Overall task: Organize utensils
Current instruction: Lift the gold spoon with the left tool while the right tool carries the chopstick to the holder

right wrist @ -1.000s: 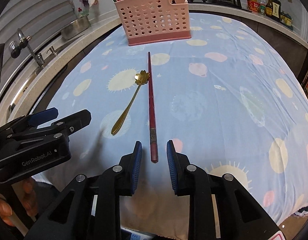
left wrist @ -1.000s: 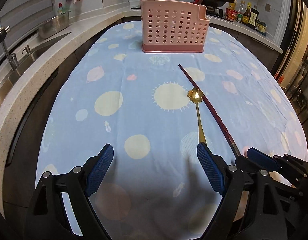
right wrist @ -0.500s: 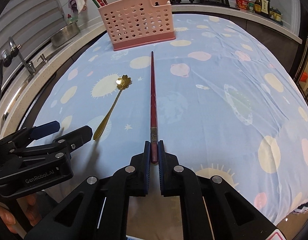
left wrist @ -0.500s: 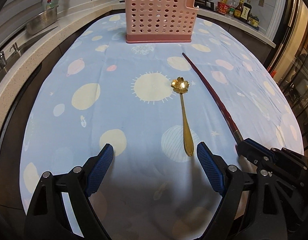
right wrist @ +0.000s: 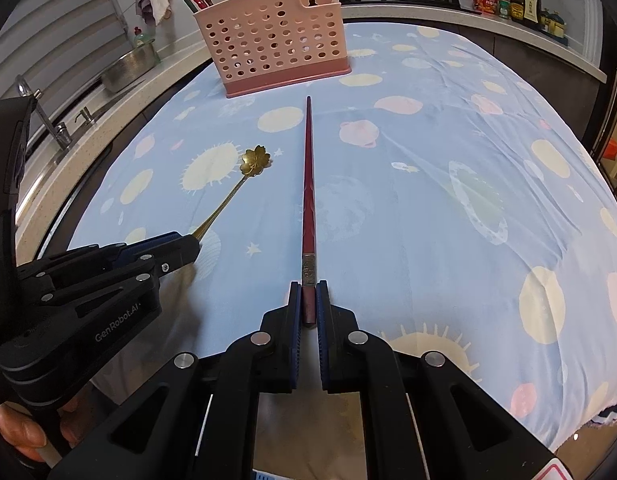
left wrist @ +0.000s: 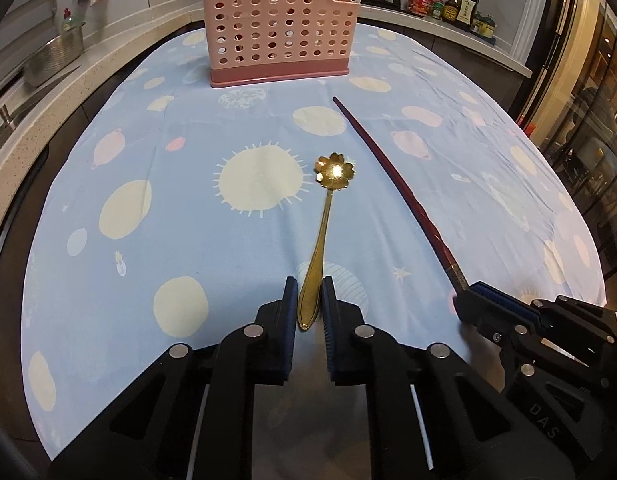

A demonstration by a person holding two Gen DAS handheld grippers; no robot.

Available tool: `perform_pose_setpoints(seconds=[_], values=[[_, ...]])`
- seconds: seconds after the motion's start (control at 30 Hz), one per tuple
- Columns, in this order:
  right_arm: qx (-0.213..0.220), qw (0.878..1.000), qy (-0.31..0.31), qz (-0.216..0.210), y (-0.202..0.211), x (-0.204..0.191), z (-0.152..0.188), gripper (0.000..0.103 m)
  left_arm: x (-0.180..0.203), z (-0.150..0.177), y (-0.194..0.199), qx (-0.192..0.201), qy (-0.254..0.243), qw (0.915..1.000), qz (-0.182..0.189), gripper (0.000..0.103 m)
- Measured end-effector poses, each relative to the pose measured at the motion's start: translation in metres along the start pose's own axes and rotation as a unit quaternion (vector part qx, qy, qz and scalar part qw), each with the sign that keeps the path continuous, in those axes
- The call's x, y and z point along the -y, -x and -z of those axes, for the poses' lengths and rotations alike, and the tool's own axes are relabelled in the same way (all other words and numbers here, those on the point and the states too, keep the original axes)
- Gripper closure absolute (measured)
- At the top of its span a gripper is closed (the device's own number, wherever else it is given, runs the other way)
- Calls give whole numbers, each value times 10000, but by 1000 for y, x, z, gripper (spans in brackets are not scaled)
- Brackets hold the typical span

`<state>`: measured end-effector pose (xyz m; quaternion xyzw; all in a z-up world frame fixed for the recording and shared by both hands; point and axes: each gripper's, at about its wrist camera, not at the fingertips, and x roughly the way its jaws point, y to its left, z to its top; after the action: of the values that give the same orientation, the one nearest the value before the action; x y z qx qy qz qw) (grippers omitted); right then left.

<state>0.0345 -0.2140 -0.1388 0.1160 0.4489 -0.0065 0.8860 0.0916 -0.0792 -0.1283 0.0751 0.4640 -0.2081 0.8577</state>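
Left gripper [left wrist: 309, 294] pinched gold spoon [left wrist: 323, 227] handle, right gripper [right wrist: 308, 300] clamped red chopstick [right wrist: 308, 184] end, pink holder [left wrist: 278, 26] beyond

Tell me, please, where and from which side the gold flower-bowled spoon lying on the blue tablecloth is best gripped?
Grip the gold flower-bowled spoon at its slim handle end, coming in low from the near edge along its length. It lies flat with its bowl toward the pink perforated holder, and the left gripper already straddles that end.

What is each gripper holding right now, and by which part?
Left gripper is closed around the gold flower spoon at its handle end; right gripper clamps the red chopstick at its thick end.
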Motion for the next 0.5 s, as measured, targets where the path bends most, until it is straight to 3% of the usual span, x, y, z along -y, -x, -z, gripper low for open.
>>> perform_pose_setpoints(seconds=[0.5], values=[[276, 9992, -14, -285, 31, -14, -10, 96, -11, -18, 53, 351, 326, 9982, 353, 93]])
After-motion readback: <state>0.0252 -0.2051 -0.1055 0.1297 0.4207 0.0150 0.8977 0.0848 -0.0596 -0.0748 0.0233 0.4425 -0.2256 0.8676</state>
